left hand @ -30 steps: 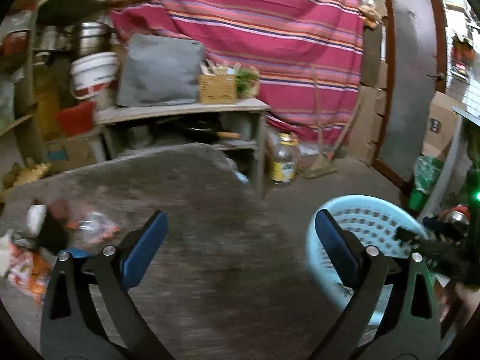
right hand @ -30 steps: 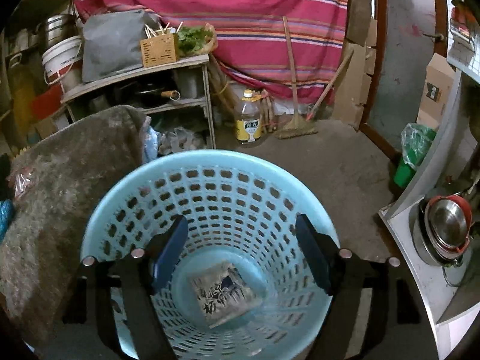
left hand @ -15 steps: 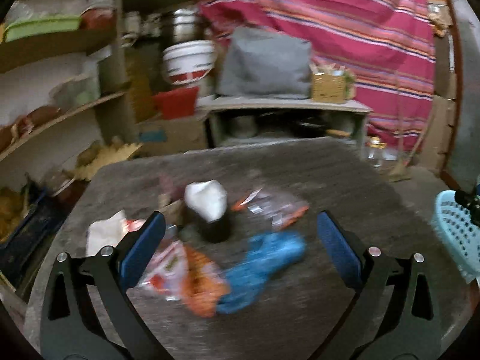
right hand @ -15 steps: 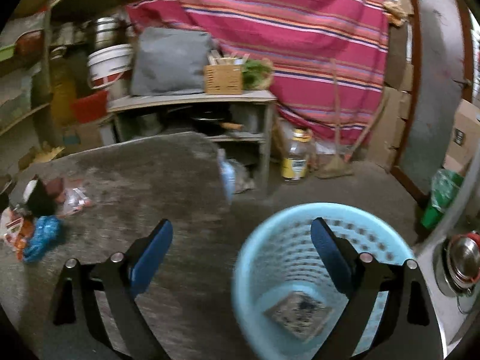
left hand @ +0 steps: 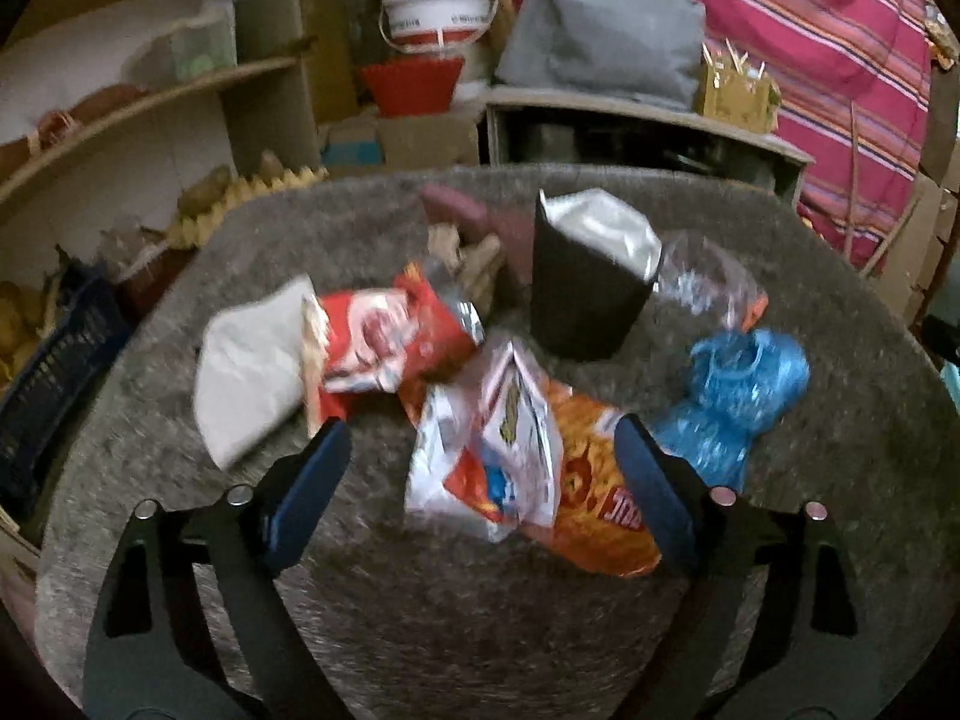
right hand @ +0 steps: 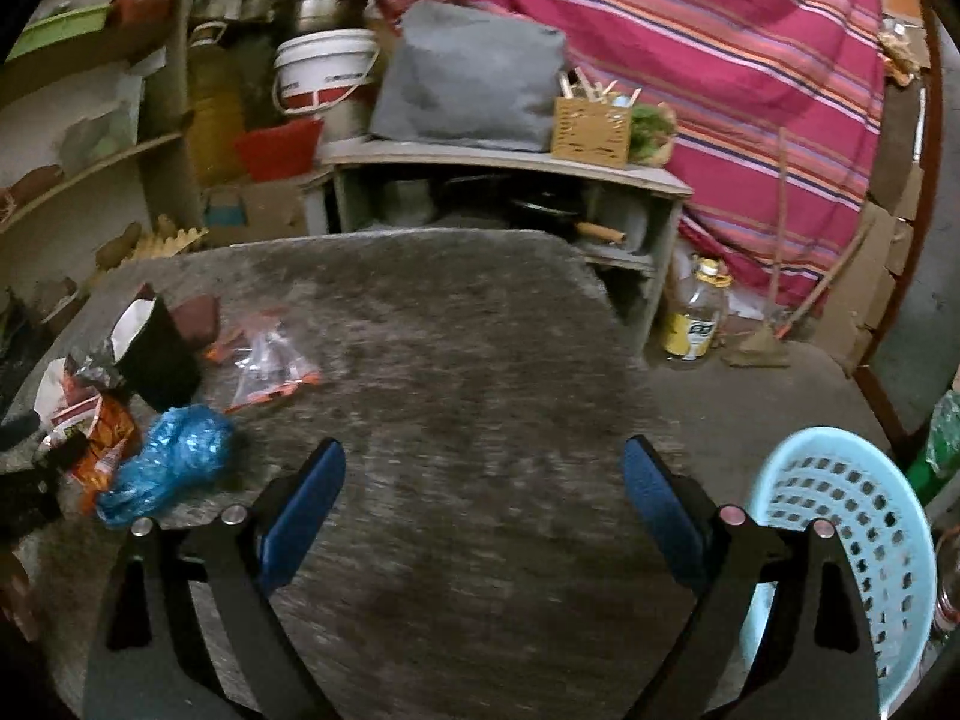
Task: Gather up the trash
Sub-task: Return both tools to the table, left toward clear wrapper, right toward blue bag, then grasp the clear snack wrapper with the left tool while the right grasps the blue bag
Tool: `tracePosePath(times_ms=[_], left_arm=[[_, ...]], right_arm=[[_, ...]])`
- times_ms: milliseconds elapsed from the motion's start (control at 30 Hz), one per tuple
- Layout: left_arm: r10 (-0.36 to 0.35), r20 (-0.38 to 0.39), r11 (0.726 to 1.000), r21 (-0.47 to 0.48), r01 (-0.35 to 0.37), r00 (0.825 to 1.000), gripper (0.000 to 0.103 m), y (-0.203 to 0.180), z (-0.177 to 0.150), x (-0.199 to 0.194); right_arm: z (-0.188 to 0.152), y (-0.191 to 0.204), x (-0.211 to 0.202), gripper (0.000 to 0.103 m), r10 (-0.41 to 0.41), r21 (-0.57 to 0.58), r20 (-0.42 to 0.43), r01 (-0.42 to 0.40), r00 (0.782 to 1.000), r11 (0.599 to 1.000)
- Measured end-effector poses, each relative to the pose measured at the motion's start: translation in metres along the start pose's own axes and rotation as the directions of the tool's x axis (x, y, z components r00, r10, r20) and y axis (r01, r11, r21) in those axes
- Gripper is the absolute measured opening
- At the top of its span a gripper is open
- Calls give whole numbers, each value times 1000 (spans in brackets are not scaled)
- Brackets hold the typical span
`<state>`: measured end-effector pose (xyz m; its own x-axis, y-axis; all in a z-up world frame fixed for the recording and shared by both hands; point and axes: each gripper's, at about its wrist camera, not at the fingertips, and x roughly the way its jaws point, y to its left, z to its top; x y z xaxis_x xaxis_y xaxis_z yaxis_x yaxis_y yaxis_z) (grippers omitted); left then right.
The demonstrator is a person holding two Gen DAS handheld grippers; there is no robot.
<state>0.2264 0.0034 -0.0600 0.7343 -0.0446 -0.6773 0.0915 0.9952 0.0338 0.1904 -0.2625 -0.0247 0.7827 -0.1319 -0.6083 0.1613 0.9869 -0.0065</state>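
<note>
A heap of trash lies on the grey fuzzy table [left hand: 480, 630]. In the left wrist view my left gripper [left hand: 483, 468] hovers over an orange and white snack wrapper [left hand: 528, 468], which lies between its closing jaws, untouched by the pads. Around it lie a red wrapper [left hand: 384, 342], white paper [left hand: 252, 372], a black cup [left hand: 588, 294], a clear bag [left hand: 708, 282] and a crumpled blue bag [left hand: 732, 396]. My right gripper [right hand: 483, 486] is open and empty over bare table [right hand: 480, 360]. The blue bag [right hand: 168, 462] is to its left, the light blue basket [right hand: 840, 516] to its right.
Shelves [left hand: 150, 114] stand left of the table, with a dark blue crate [left hand: 54, 372] beside it. Behind are a low cabinet [right hand: 510, 168], a white bucket [right hand: 324, 72], a grey cushion [right hand: 474, 84] and a striped curtain [right hand: 720, 48]. A bottle [right hand: 696, 318] and a broom [right hand: 774, 300] are on the floor.
My left gripper has swung left from the basket side to the trash heap and its jaws have narrowed. My right gripper has left the basket and moved left over the table.
</note>
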Motion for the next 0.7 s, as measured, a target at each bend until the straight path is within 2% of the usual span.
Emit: tracePosePath(times_ms=[67,100,133,167,267,400,700], left_arm=[[-28,-26,1000,-8,28,999,63,3,0,6],[-43,-36,999,-17,42,998,58,4,0,9],[-59,-47,998,-27,58,997,44,7,-1,11],[-80,-56,996,-33,78,995,40,8,-1,13],[-96,-57,995,-34,94,994,37,10,0,10],[-80,-34,997,-19,80,996,36,14,-2,-2],[-47,78,998,-47,51,996,36,48,3,-54]], right_arm=[[3,12,5,91,20,-2,-4,-20,1000,1000],[3,17,6,91,30,-3,-6,-30,1000,1000],[3,22,7,91,38,-6,-9,-38,999,999],[3,27,8,91,47,-9,-11,-47,999,999],[2,46,10,91,75,-35,-19,-75,997,997],[0,73,8,91,105,-79,-18,-106,994,991],[-7,113,14,91,134,-139,-41,-138,990,981]])
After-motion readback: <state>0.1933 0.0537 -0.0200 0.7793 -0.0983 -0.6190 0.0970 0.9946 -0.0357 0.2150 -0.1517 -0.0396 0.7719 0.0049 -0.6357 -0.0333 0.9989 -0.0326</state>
